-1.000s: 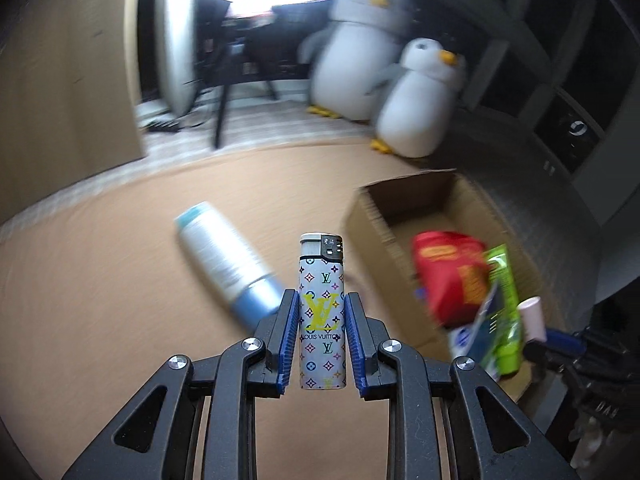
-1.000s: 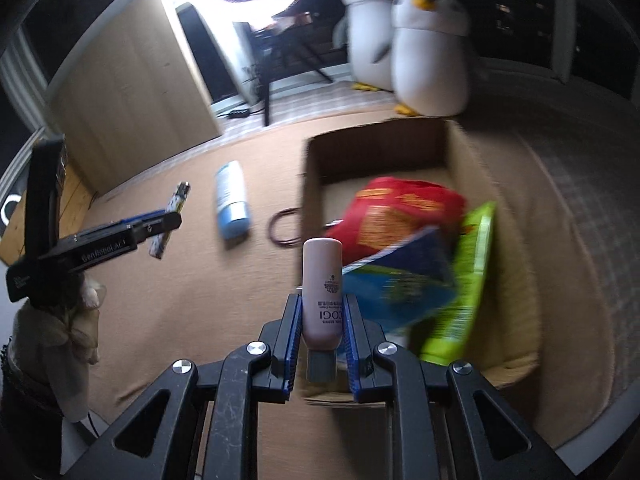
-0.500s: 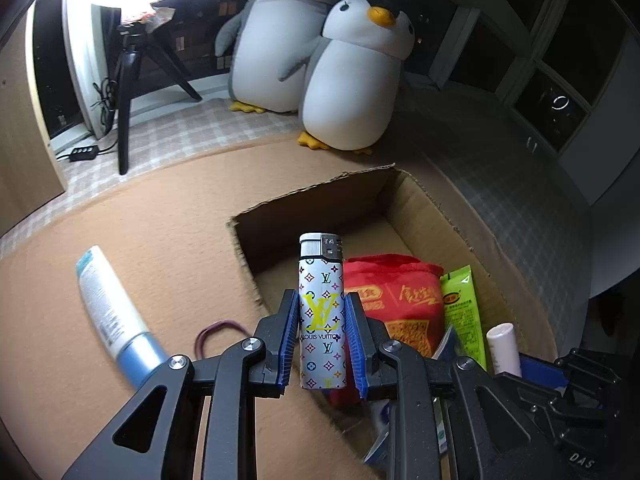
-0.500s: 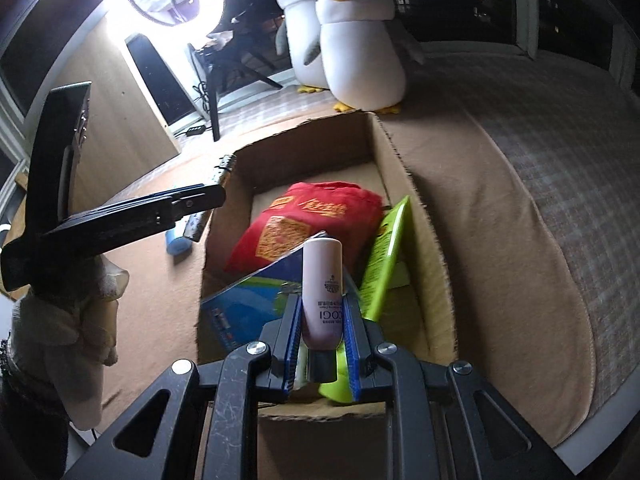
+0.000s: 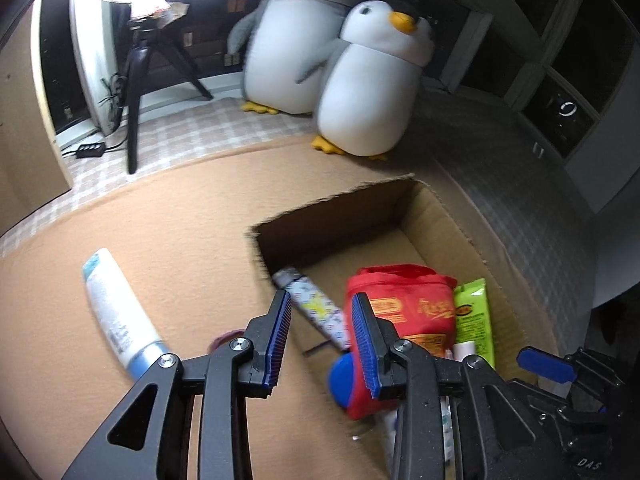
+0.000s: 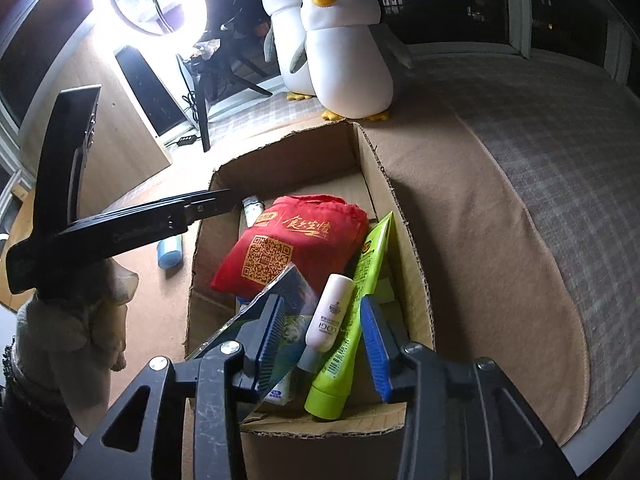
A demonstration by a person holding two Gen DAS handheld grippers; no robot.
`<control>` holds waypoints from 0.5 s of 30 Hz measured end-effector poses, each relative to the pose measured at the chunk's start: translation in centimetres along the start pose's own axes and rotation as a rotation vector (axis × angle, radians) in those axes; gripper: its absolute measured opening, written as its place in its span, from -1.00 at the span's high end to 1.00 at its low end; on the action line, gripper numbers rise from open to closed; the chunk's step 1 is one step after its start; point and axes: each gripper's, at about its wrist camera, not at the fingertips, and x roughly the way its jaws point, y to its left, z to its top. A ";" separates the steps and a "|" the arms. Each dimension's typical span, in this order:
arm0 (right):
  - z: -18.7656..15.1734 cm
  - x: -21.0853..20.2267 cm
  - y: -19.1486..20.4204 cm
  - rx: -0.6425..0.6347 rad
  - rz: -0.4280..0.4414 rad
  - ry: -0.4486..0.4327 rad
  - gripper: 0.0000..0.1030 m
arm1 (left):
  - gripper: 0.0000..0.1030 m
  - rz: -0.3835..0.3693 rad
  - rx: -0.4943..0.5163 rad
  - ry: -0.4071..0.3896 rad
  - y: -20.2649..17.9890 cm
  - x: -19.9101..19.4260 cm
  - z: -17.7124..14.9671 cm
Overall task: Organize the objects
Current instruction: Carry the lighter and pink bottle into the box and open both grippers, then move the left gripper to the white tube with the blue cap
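Observation:
A cardboard box [image 5: 452,216] [image 6: 396,208] sits on the tan blanket. My left gripper [image 5: 320,344] is open over the box's left side; the patterned lighter [image 5: 316,308] lies loose inside, its tip also showing in the right wrist view [image 6: 253,207]. My right gripper [image 6: 324,340] is open over the box's near end; the small pink bottle [image 6: 330,312] lies below it on the green tube [image 6: 356,312]. A red bag [image 6: 288,240] [image 5: 404,312] and a blue packet [image 6: 280,308] fill the box.
A white-and-blue tube [image 5: 120,316] [image 6: 170,250] and a dark hair band [image 5: 226,338] lie on the blanket left of the box. Two penguin plush toys [image 5: 372,92] [image 6: 344,52] stand behind it. A ring light on a tripod [image 6: 160,0] stands at the back left.
Both grippers have opened. The lighter has dropped from the left gripper into the box, and the pink bottle has dropped from the right gripper onto the green tube.

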 end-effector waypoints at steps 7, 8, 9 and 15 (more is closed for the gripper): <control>-0.4 0.3 0.9 0.012 0.021 0.007 0.24 | 0.34 0.072 -0.073 -0.017 5.2 -1.3 -0.2; -0.5 0.2 1.0 0.013 0.026 0.007 0.24 | 0.34 0.086 -0.084 -0.018 6.1 -1.4 -0.3; -0.6 0.3 1.2 0.016 0.029 0.007 0.24 | 0.34 0.101 -0.094 -0.019 7.0 -1.6 -0.3; -1.1 0.0 2.0 0.030 0.046 -0.001 0.24 | 0.31 0.159 -0.155 -0.022 11.3 -1.8 -0.6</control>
